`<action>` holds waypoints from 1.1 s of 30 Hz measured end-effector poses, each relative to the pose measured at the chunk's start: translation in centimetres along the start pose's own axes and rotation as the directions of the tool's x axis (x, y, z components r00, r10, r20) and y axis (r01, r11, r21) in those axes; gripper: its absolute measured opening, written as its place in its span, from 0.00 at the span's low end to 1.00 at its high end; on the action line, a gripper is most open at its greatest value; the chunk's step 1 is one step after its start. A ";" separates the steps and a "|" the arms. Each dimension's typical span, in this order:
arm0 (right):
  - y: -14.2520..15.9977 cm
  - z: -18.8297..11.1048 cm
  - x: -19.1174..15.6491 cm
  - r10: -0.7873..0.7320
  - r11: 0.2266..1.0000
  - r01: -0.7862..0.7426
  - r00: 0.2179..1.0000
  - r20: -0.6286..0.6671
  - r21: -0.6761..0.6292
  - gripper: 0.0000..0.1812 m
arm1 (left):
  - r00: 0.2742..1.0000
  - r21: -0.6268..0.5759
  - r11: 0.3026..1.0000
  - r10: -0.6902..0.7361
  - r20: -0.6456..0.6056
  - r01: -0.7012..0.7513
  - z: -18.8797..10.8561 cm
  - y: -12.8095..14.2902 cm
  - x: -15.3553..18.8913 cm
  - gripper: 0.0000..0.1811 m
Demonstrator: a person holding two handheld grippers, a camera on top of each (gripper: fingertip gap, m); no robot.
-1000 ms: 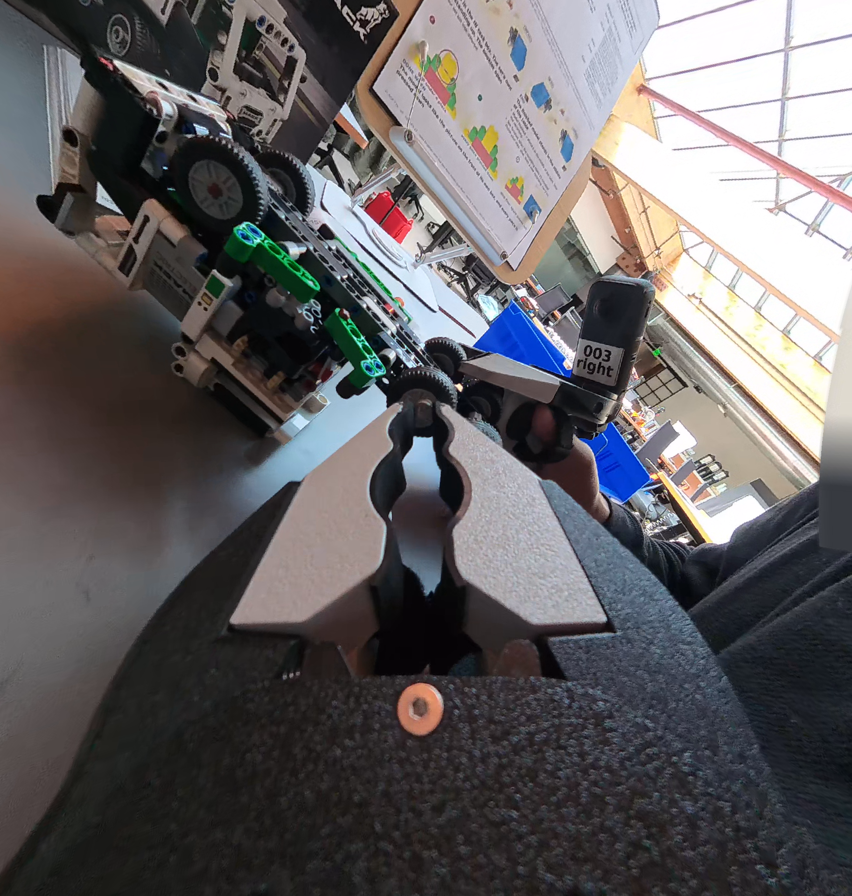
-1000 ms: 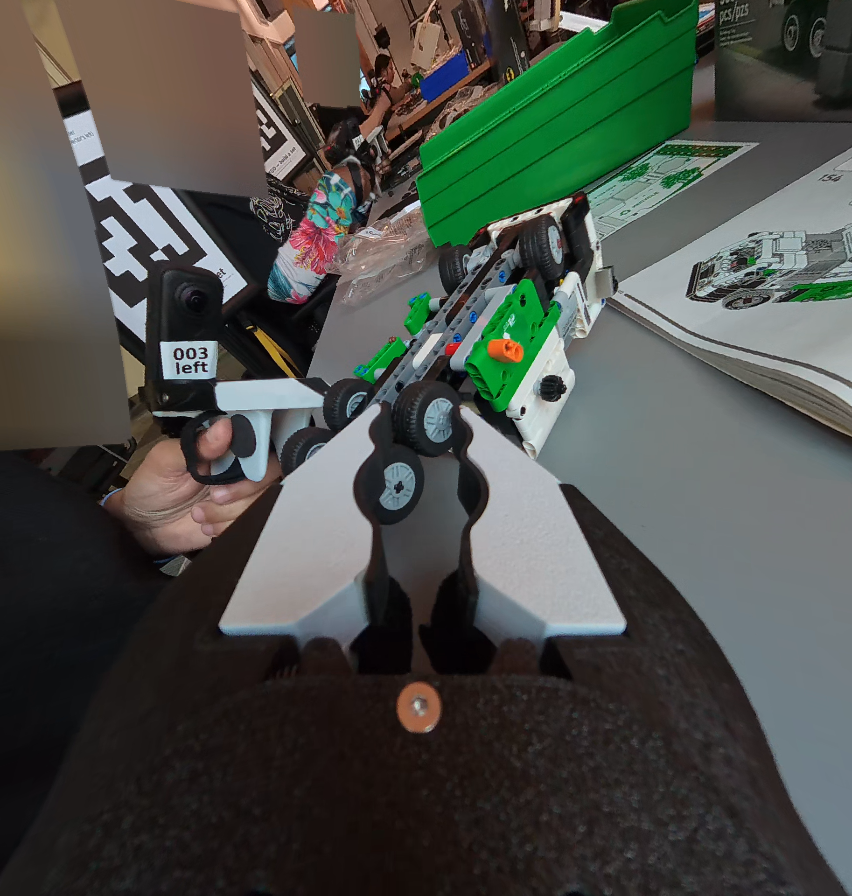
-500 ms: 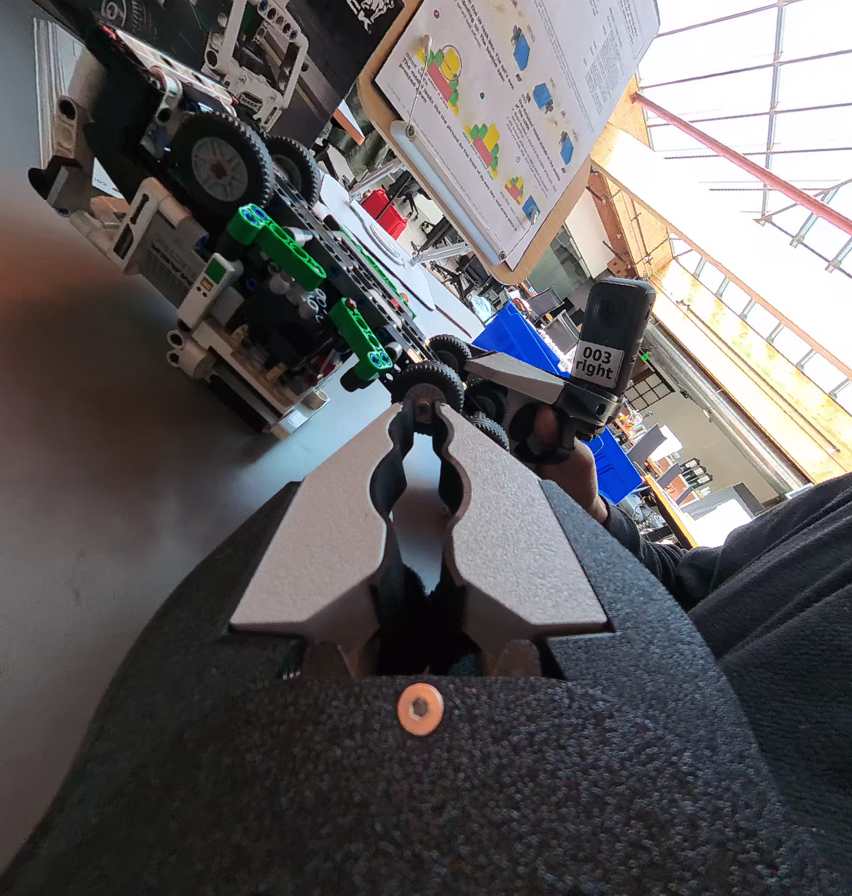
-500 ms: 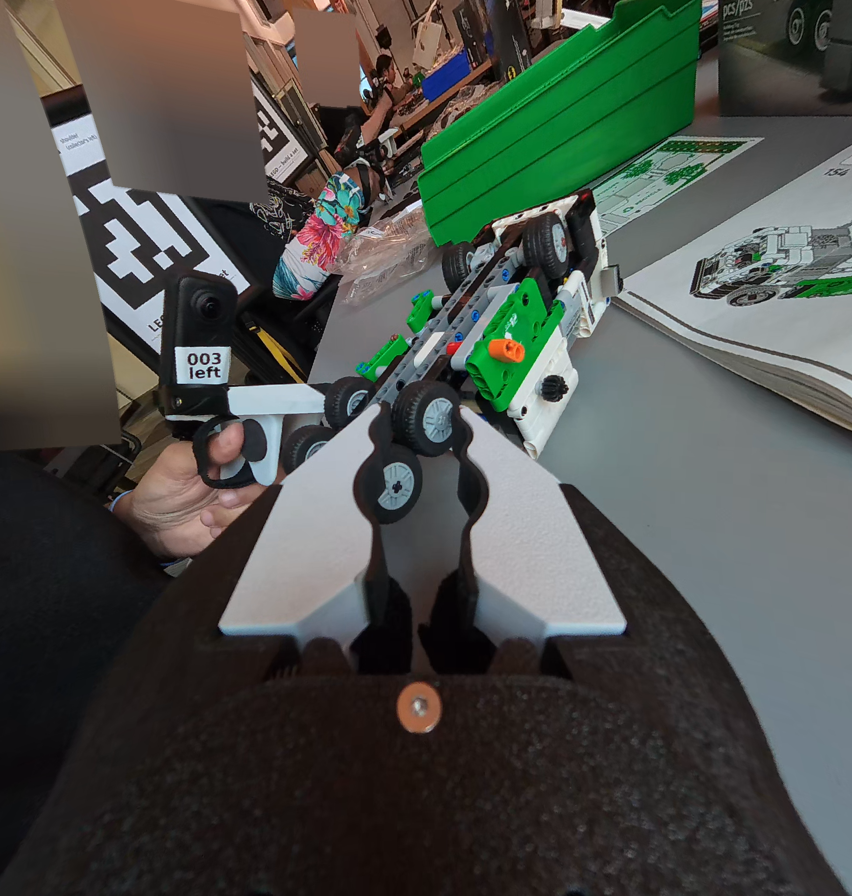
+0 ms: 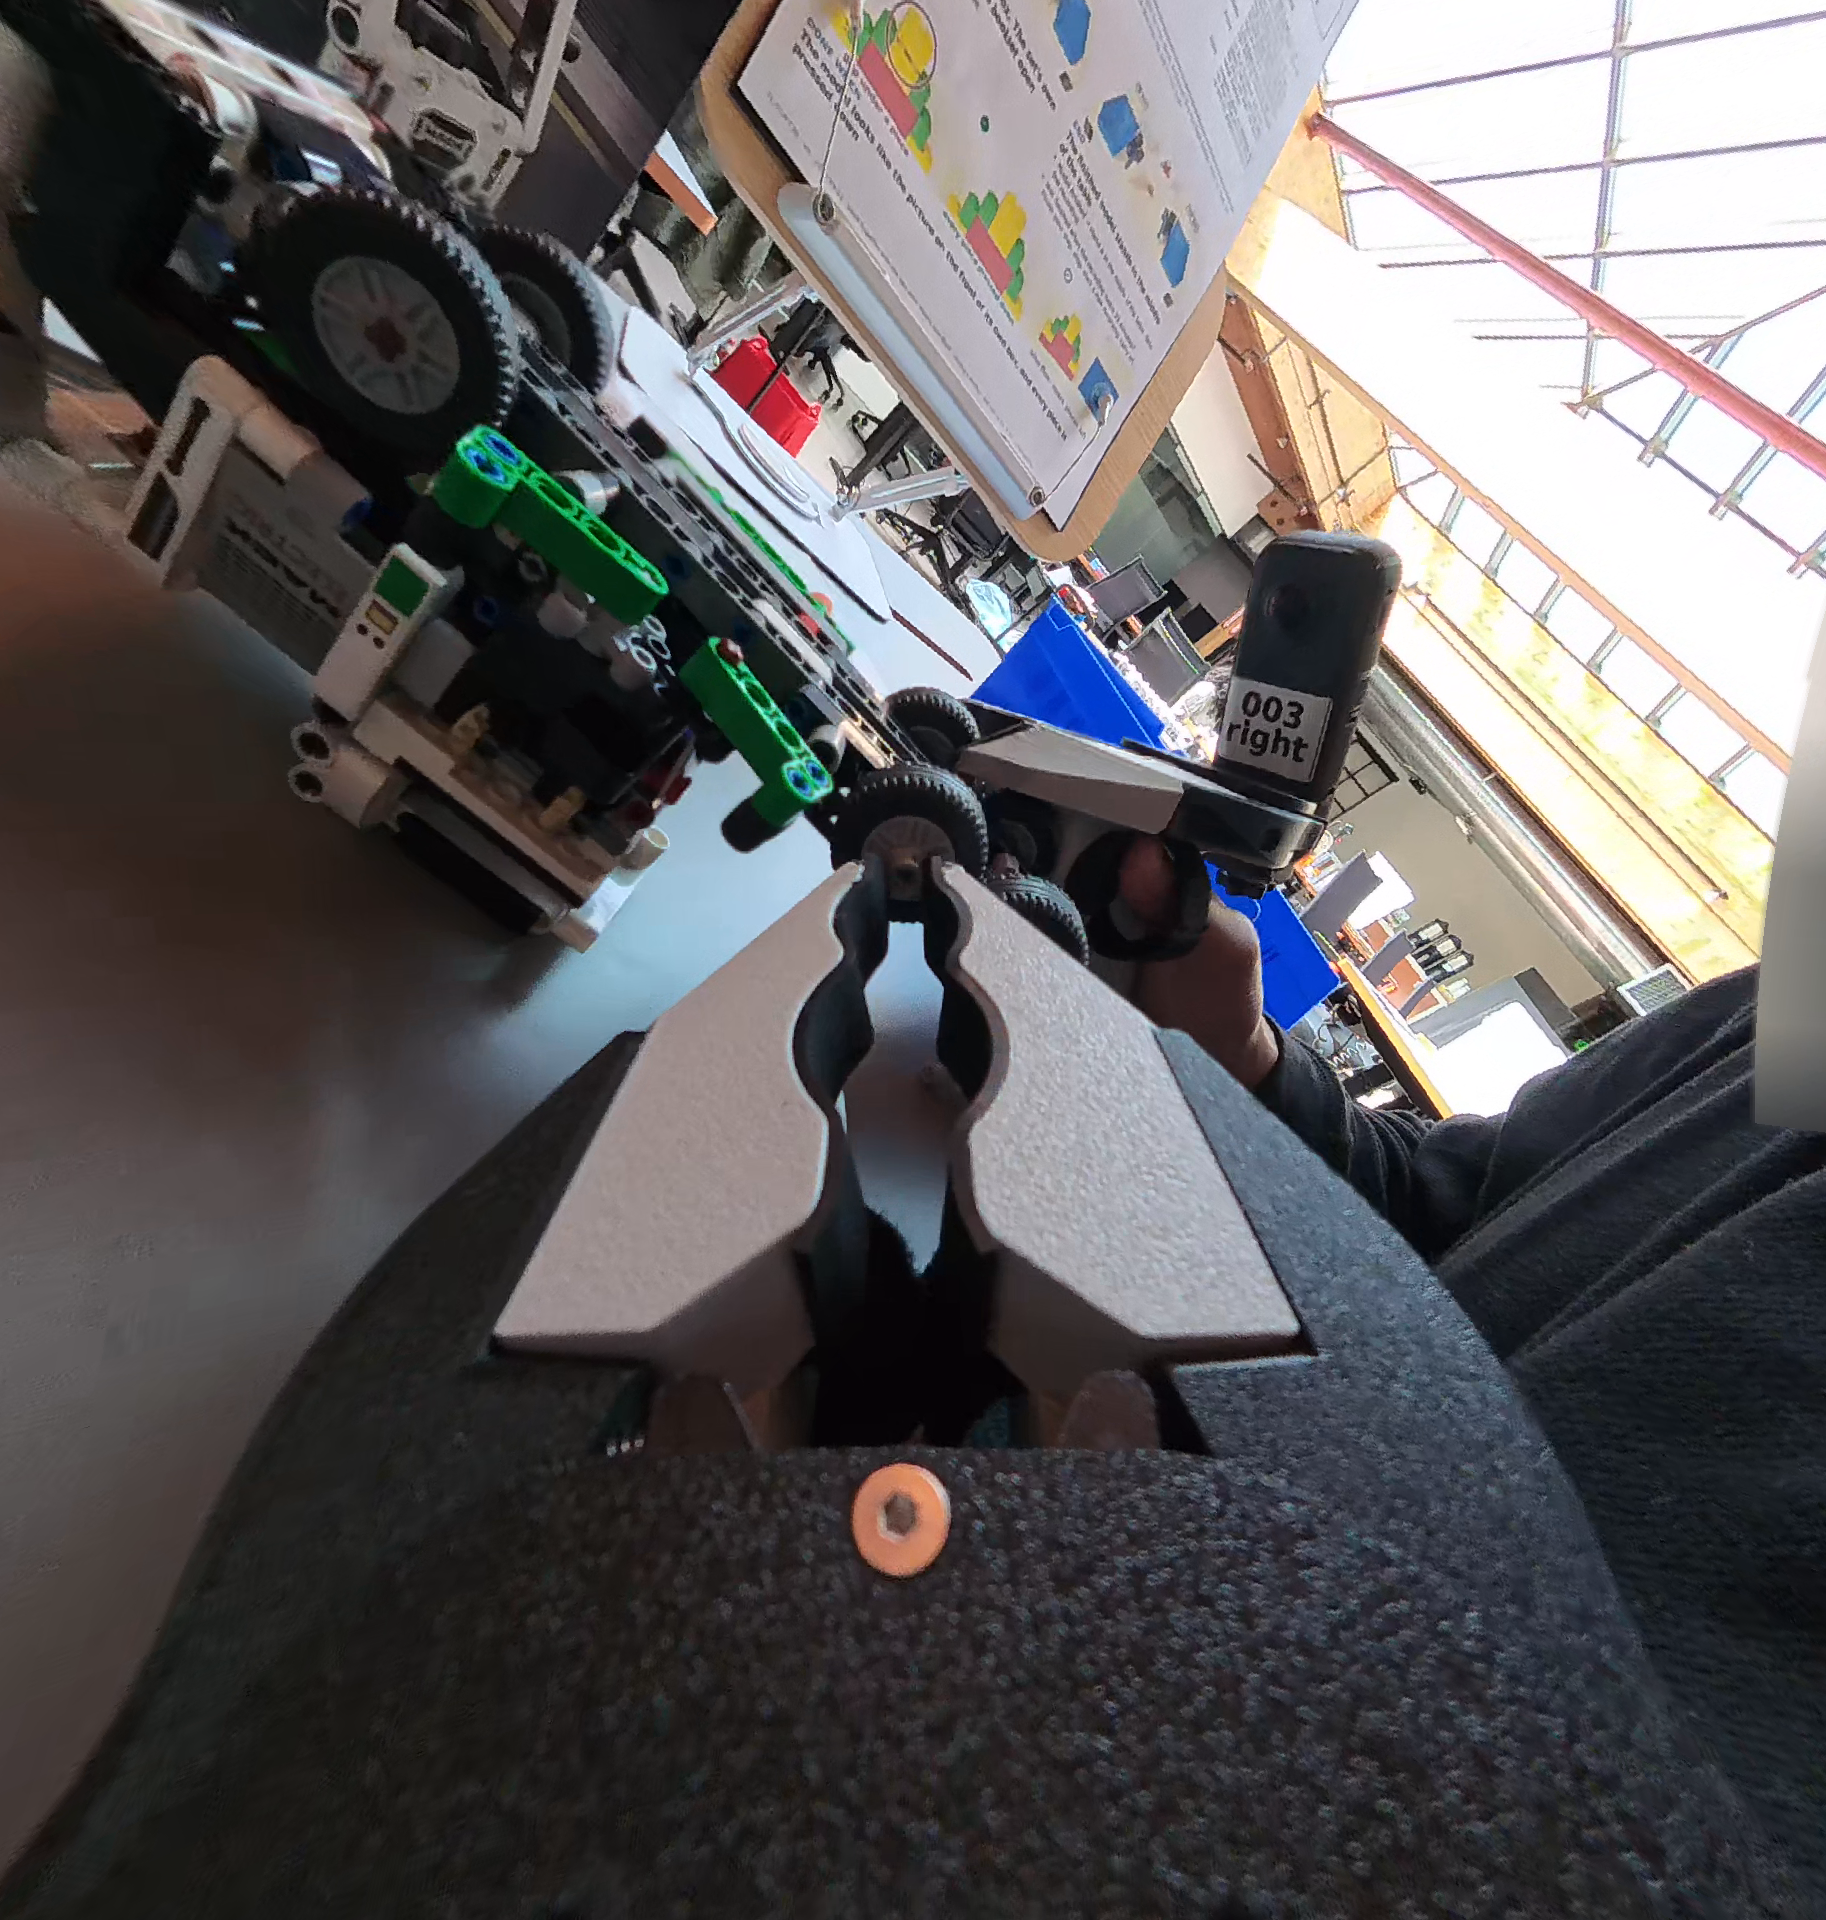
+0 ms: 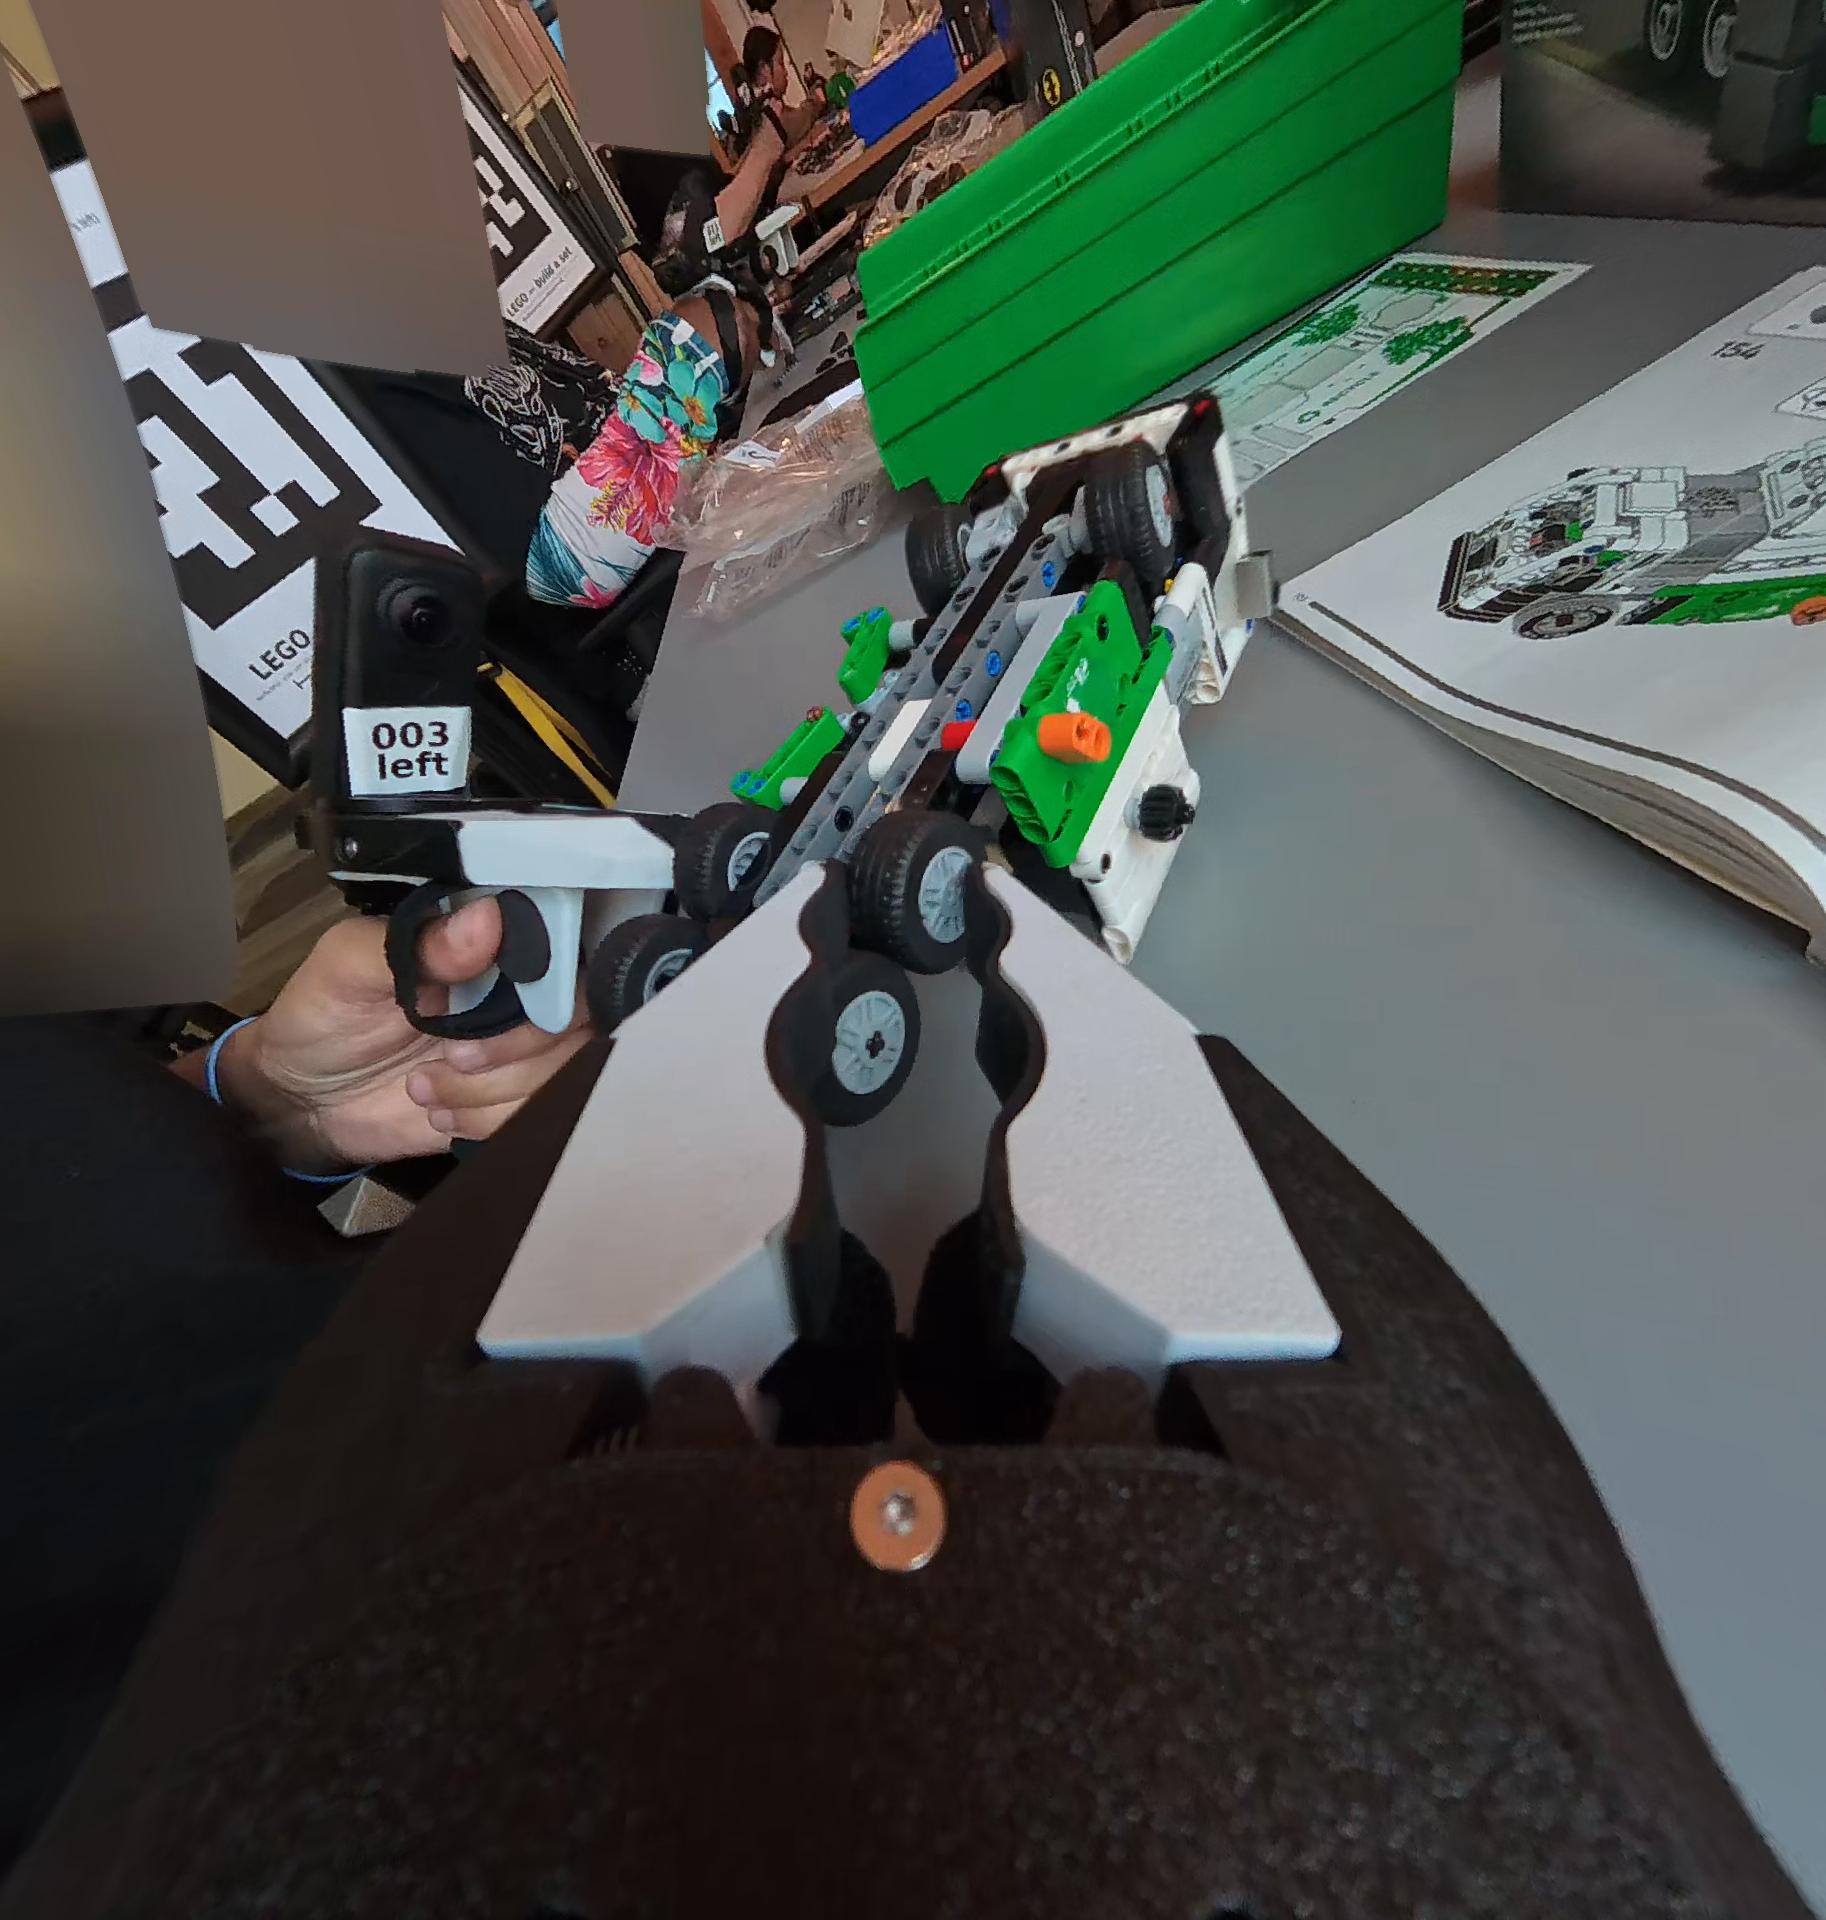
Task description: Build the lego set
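The white, grey and green lego truck [image 6: 1044, 686] lies wheels-up on the grey table [image 6: 1408, 1039], with its rear end toward me. My right gripper [image 6: 904, 894] is shut around its rear wheels: one wheel [image 6: 924, 883] sits at the tips and another [image 6: 867, 1039] between the fingers. My left gripper [image 5: 904, 883] is shut on the hub of a rear wheel [image 5: 909, 816] on the truck's [image 5: 535, 644] other side. Each gripper shows in the other view, the left [image 6: 680, 862] and the right [image 5: 976, 748].
A green bin [image 6: 1148, 239] stands behind the truck, with a sticker sheet [image 6: 1387, 332] and plastic bags [image 6: 784, 499] beside it. An open instruction booklet [image 6: 1615, 623] lies to the right. A clipboard [image 5: 992, 208] stands behind the truck. Blue bins [image 5: 1075, 675] are farther back. Spacing between my two grippers at the tips: around 6 cm.
Almost nothing. Both grippers keep their hold on the rear wheels. The left wrist view has shifted slightly against the truck.
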State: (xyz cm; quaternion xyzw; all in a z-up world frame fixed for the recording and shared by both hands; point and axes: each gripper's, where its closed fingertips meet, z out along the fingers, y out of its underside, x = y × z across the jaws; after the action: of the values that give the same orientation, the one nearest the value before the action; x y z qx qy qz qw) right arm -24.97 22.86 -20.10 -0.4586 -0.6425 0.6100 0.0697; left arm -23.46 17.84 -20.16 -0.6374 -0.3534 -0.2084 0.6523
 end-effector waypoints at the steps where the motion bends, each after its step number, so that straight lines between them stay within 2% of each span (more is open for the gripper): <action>1: 0.0 0.0 0.1 -0.002 1.000 0.002 1.000 -0.009 0.005 0.11 | 1.000 -0.008 1.000 0.000 -0.002 0.000 0.1 0.1 0.0 0.03; 7: 0.4 0.2 -0.1 -0.022 1.000 0.022 0.999 -0.041 -0.019 0.12 | 0.999 0.022 1.000 0.019 0.033 -0.020 -0.1 -0.9 -0.4 0.03; 12: 0.2 0.1 0.1 -0.033 0.999 0.032 0.998 -0.060 -0.017 0.12 | 1.000 -0.005 1.000 0.017 0.012 -0.017 0.1 -0.5 -0.2 0.03; 18: 0.4 0.2 -0.1 -0.128 0.991 0.122 0.984 -0.122 -0.052 0.11 | 0.997 0.000 0.998 0.055 0.044 -0.056 -0.1 -0.7 -0.6 0.03; 28: 0.0 0.4 -0.1 -0.142 0.990 0.138 0.981 -0.135 -0.040 0.12 | 1.000 0.010 1.000 -0.015 0.015 0.015 -0.2 -0.4 -0.8 0.03; 33: -0.1 0.2 0.0 -0.104 0.994 0.103 0.991 -0.087 -0.019 0.13 | 0.999 -0.004 1.000 -0.030 -0.015 0.030 0.0 -0.3 -0.6 0.03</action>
State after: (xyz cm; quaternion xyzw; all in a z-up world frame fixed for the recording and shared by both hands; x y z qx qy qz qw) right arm -25.15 22.67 -20.07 -0.4515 -0.6661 0.5800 0.1264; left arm -24.08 17.67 -20.39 -0.6316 -0.3576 -0.2234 0.6506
